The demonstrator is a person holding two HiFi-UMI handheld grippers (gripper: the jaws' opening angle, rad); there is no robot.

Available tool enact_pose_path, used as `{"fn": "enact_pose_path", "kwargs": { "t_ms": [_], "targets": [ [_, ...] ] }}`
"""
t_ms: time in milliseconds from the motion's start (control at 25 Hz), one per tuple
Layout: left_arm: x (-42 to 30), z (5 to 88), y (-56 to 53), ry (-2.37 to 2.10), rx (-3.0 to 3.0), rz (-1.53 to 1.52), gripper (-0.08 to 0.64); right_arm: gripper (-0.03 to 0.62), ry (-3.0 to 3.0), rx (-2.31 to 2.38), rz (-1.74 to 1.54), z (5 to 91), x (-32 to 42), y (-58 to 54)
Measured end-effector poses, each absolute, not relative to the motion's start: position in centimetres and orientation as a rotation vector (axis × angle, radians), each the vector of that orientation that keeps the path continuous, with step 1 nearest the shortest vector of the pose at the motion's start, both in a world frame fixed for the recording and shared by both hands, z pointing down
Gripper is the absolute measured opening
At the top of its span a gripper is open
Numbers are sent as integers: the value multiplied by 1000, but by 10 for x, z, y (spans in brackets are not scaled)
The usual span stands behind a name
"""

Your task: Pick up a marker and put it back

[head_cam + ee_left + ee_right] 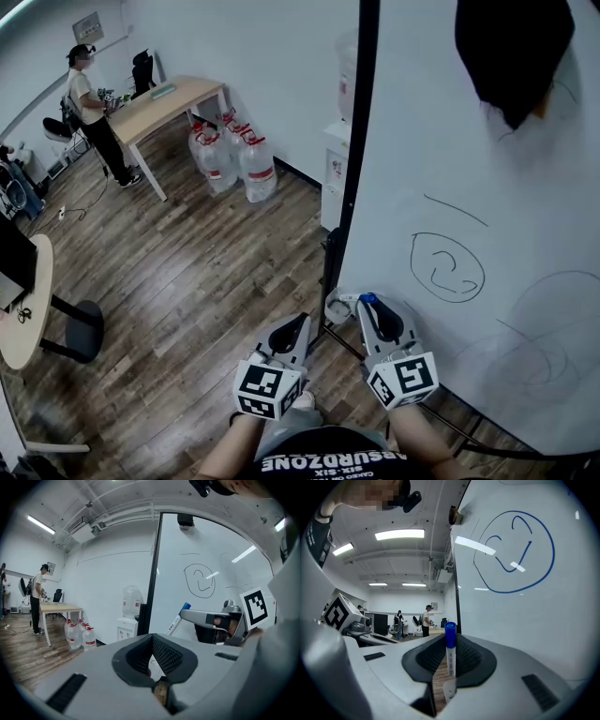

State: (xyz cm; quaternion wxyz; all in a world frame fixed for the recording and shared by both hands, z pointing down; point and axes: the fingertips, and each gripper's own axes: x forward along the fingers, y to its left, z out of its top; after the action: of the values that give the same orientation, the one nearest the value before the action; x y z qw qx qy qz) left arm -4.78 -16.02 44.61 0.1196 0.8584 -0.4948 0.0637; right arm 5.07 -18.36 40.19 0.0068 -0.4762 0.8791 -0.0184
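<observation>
My right gripper (368, 307) is shut on a white marker (349, 299) with a blue cap, close in front of the whiteboard (487, 187). In the right gripper view the marker (450, 660) stands upright between the jaws, cap uppermost, with the board's blue smiley drawing (513, 550) above it. My left gripper (301, 322) hovers beside the right one, to its left, shut with nothing in it. From the left gripper view (152, 636) I see the marker (177, 619) sticking out slantwise from the right gripper (187, 617).
The whiteboard's black upright post (361, 141) stands just ahead of the grippers. A dark object (511, 47) hangs at the board's top. Water bottles (234, 159) and a dispenser (342, 141) line the wall. A person (94, 112) stands by a far table (173, 98); a round table (23, 309) is at left.
</observation>
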Motion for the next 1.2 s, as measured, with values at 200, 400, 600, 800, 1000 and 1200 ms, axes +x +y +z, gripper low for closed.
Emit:
{"fn": "enact_pose_path", "kwargs": {
  "t_ms": [200, 400, 600, 800, 1000, 1200],
  "targets": [
    [-53, 445, -170, -1426, 2509, 209, 8, 61, 2758, -1515, -70, 410, 47, -192],
    [-56, 444, -182, -1426, 2525, 186, 8, 61, 2767, -1543, -86, 419, 44, -199],
    [-59, 446, -192, -1415, 2535, 186, 8, 61, 2780, -1569, -94, 430, 41, -208],
    [-61, 447, -201, -1396, 2548, 187, 8, 61, 2801, -1597, -101, 442, 37, -214],
    [-63, 447, -210, -1381, 2556, 189, 8, 61, 2807, -1619, -132, 452, 34, -219],
    [-64, 449, -217, -1370, 2564, 186, 8, 61, 2810, -1651, -150, 460, 34, -225]
  ]
}}
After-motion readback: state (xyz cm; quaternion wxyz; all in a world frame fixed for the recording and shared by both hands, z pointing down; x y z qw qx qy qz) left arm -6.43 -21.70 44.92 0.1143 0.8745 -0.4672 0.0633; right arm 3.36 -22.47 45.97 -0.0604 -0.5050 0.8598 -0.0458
